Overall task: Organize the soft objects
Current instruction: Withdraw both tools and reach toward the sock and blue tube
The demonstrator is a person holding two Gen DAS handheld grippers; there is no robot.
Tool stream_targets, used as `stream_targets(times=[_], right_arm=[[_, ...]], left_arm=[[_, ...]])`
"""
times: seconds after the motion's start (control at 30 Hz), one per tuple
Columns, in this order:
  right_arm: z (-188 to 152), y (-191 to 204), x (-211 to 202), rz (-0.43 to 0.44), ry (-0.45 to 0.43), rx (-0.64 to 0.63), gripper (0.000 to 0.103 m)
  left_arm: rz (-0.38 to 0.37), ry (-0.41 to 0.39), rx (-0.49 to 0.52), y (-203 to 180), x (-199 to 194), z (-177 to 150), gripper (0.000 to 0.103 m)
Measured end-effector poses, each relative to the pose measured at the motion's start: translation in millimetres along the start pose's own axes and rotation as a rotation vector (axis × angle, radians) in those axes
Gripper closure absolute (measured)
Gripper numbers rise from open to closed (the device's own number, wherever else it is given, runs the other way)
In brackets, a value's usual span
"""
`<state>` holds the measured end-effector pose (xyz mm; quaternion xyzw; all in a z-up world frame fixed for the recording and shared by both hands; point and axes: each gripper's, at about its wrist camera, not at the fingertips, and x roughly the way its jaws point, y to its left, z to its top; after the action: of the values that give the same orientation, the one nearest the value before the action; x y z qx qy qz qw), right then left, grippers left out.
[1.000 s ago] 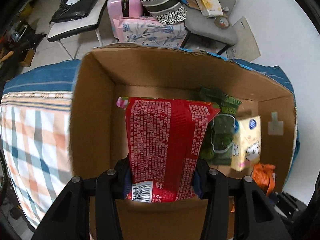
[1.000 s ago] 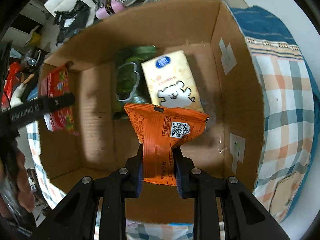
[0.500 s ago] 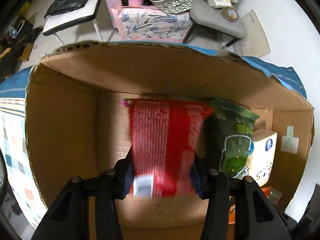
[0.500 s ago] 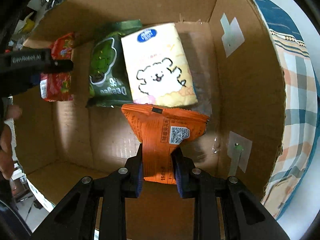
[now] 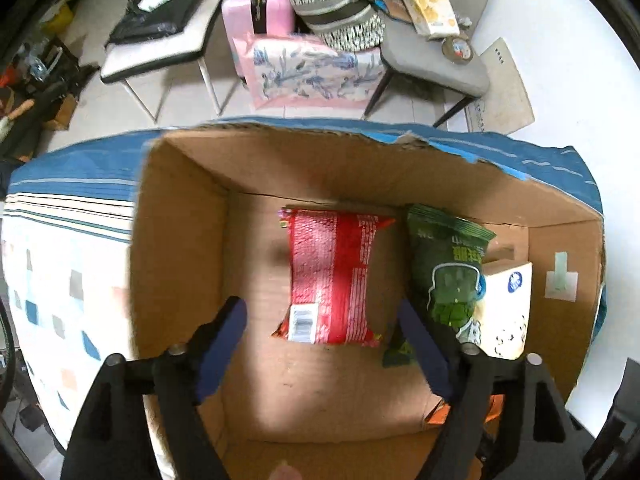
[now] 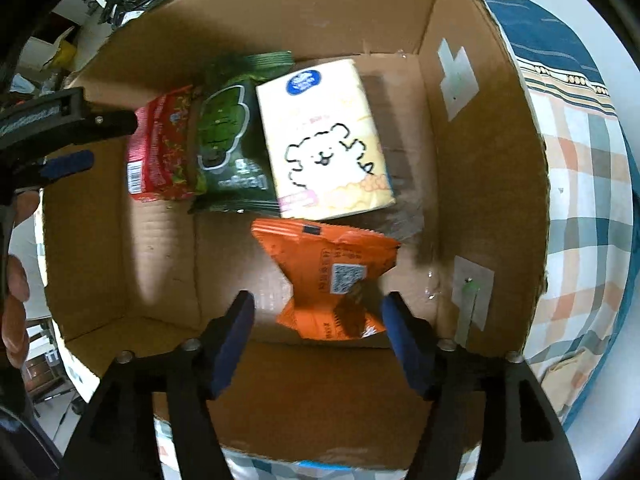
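An open cardboard box holds several soft packs. A red snack pack lies on the box floor, with my left gripper open above its near end. A green pack and a yellow tissue pack lie to its right. An orange pack lies on the floor by the near wall, with my right gripper open around its near end. The left gripper also shows in the right wrist view.
The box stands on a surface with a plaid and blue cloth. Beyond it are chairs, a pink suitcase, bags and clutter on a tiled floor. A person's hand is at the left edge.
Both grippers have opened and let go: the red pack now lies on the box floor, and the orange pack rests by the near wall. Both grippers pulled back slightly.
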<state>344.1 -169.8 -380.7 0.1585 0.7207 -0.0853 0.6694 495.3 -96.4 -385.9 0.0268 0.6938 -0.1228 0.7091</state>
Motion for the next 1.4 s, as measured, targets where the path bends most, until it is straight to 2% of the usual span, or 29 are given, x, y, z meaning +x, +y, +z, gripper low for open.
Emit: stream_targets(times=[0.07,0.17,0.23,0.27,0.53,0.83,1.0,1.2,1.3,1.4], right_arm=[[-4.4,6.4,-3.9,-0.004,-0.022,-0.009,0.013],[-8.8,13.4,-18.0,-0.015,-0.067,-0.020,0.009],[-13.7,16.5,-23.7,-0.022,-0.099,-0.027,0.005],[-16.9,18.9,-29.3,-0.027,-0.117,-0.032,0.002],[-42.2,22.8,-80.7,-0.048,-0.250,-0.059,0.001],[-94.6,18.5,-153.6,-0.072,-0.417,-0.067,0.000],[-125.9,20.2,-188.1,-0.082,-0.502,-0.084,0.000],[-152.0,13.3,-204.0,-0.076,-0.536,-0.096,0.000],[-157.4,-3.5,-189.4,-0.087,-0.498,-0.075,0.000],[-157.5,-28.7,-156.2,-0.087,-0.418,-0.051,0.000]], left_arm=[[0.006,-0.028,0.003,2.7,-11.3,-9.3,0.015],[0.018,-0.068,0.005,8.2,-28.5,-31.0,0.013],[0.018,-0.102,0.005,11.2,-39.6,-46.0,0.003],[0.018,-0.123,0.002,13.1,-46.4,-54.3,0.003],[0.031,-0.267,-0.001,17.1,-101.1,-106.1,0.003],[0.093,-0.441,0.040,10.2,-165.8,-165.1,0.002],[0.119,-0.510,0.070,0.8,-192.0,-191.0,0.002],[0.107,-0.510,0.075,-5.5,-196.3,-214.3,0.002],[0.105,-0.447,0.066,-8.1,-176.9,-224.3,0.002],[0.113,-0.366,0.064,-11.5,-147.3,-231.5,0.002]])
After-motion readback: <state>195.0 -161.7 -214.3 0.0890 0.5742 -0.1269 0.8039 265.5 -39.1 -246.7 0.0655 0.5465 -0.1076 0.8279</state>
